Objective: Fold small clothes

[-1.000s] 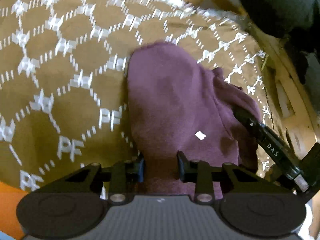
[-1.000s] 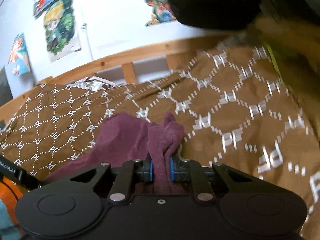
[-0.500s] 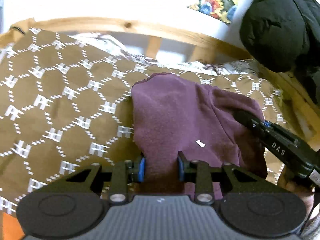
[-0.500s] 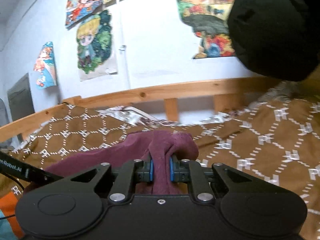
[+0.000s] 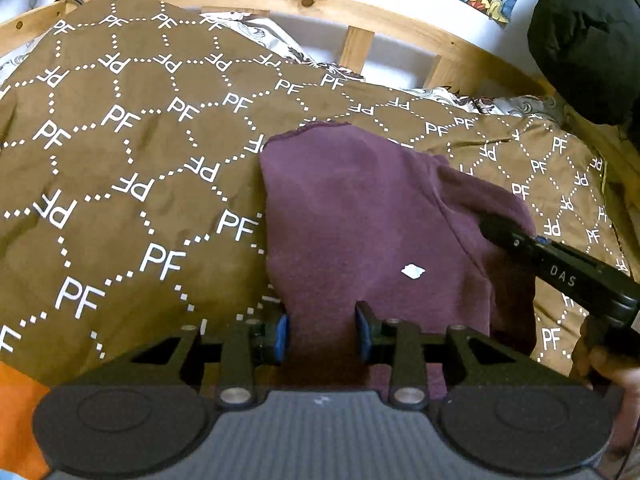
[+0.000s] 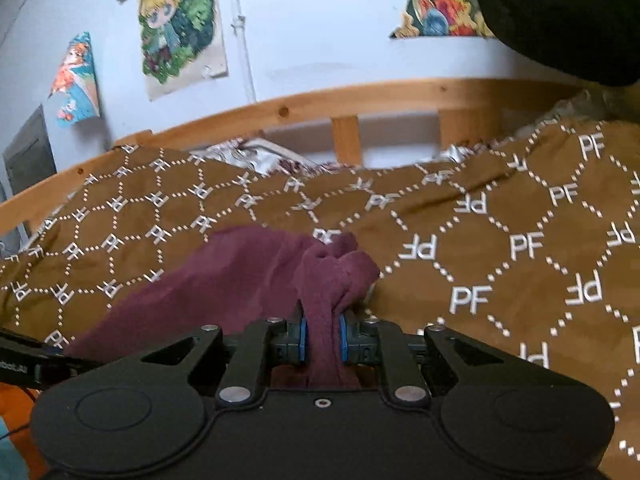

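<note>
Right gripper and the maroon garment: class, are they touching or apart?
Touching. The right wrist view shows the right gripper with both blue pads pressed against a bunched fold of the maroon garment running between them.

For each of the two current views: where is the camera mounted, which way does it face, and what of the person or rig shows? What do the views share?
Left wrist: sits on the left gripper, looking down across the maroon garment on the brown blanket toward the wooden bed rail; the right gripper and a hand show at right.
Right wrist: sits on the right gripper, shut on bunched garment, facing the rail and postered wall; the left gripper shows at the left edge.
Shared: garment, blanket, rail, black jacket.
</note>
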